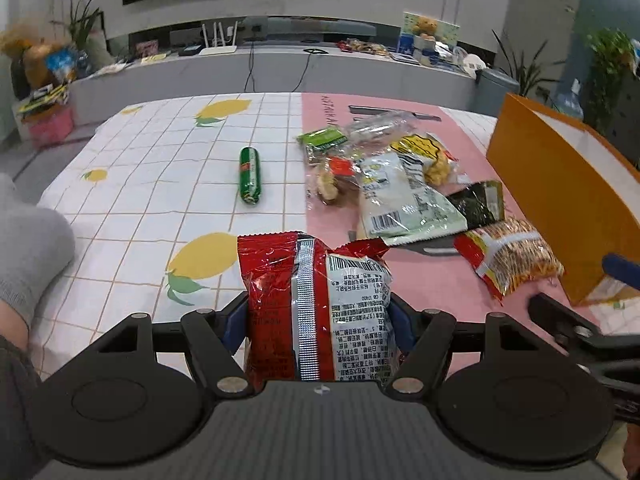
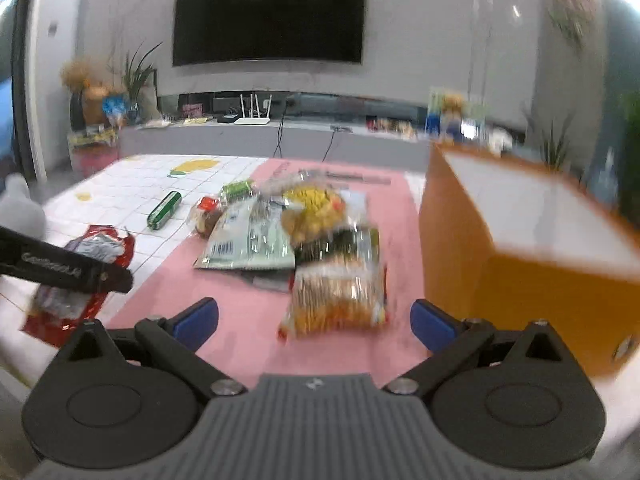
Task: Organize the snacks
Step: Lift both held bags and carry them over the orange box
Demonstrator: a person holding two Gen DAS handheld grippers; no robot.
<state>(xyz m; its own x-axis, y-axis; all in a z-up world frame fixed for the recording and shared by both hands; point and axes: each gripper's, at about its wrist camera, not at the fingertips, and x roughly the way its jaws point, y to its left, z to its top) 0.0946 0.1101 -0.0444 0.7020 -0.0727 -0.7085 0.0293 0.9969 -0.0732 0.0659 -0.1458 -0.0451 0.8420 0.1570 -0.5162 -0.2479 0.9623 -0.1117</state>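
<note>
While your left gripper pinches the red snack bag above the near bench, your right gripper hangs spread and empty over the striped snack packet. Slick foil could slide out on the way to the orange box at right, or the bag could catch its rim.

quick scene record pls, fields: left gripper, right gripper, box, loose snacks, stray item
left gripper: shut on red snack bag
right gripper: open, nothing between its fingers
box: orange box, open top, at the right on the pink mat
loose snacks: pile of packets on the pink mat
stray item: green tube lying alone on the lemon cloth
</note>
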